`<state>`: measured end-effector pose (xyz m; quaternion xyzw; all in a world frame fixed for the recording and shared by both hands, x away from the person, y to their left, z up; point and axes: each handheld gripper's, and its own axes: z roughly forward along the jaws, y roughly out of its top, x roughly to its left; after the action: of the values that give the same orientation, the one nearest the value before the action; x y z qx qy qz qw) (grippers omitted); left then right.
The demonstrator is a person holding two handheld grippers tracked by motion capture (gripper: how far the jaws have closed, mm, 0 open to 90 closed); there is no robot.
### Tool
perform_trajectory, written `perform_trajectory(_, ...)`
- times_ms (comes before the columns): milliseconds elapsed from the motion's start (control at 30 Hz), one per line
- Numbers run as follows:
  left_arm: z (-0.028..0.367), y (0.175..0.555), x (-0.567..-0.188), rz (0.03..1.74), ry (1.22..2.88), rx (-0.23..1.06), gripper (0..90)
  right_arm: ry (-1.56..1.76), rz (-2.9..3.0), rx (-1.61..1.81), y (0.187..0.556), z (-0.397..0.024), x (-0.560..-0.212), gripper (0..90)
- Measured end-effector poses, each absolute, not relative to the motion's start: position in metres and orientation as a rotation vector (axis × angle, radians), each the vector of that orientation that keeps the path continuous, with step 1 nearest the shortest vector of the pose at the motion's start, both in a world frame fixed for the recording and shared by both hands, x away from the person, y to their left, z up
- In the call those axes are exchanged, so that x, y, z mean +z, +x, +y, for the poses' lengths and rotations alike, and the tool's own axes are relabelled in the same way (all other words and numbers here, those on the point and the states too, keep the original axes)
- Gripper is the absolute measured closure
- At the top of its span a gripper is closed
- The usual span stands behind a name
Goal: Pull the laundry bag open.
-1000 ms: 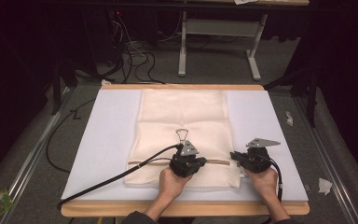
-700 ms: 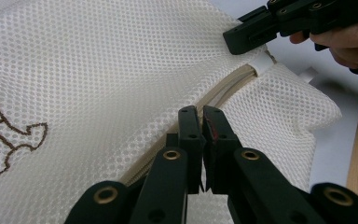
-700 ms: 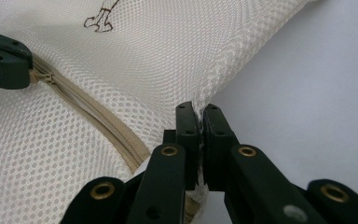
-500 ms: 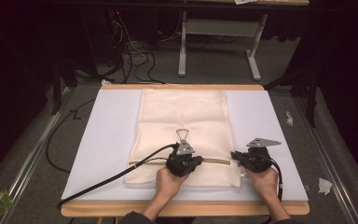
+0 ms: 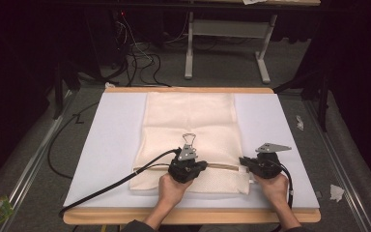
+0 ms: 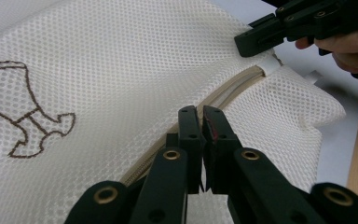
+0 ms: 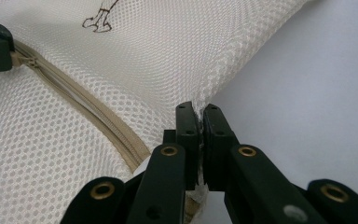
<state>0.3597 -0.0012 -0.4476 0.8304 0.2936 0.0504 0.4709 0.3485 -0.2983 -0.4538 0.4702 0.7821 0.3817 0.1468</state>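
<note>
Mesh bag [image 5: 191, 130] flat on the table [image 5: 270, 121], pinched at its zip.
High view: left gripper [image 5: 187, 166] mid-zip, right gripper [image 5: 251, 164] at the bag's edge; left gripper view: jaws pressed together on the zip [image 6: 228, 91]; right gripper view: jaws clamp the mesh edge; soft, light, limp; best gripped at seams.

Left claw [image 5: 189, 163] and right claw [image 5: 246, 162] both clamped shut.

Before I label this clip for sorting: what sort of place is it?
Probably a lab or workshop recording station: a mesh laundry bag lies on a white mat over a wooden table, with loose cables on the grey floor.
</note>
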Motion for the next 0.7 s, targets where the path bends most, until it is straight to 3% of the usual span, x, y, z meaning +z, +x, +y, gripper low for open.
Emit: perform_trajectory(700,0.013,0.357,-0.446,0.732,2.012,0.139,86.9,1.346,2.250,1.088,0.348,-0.297,-0.455,87.9)
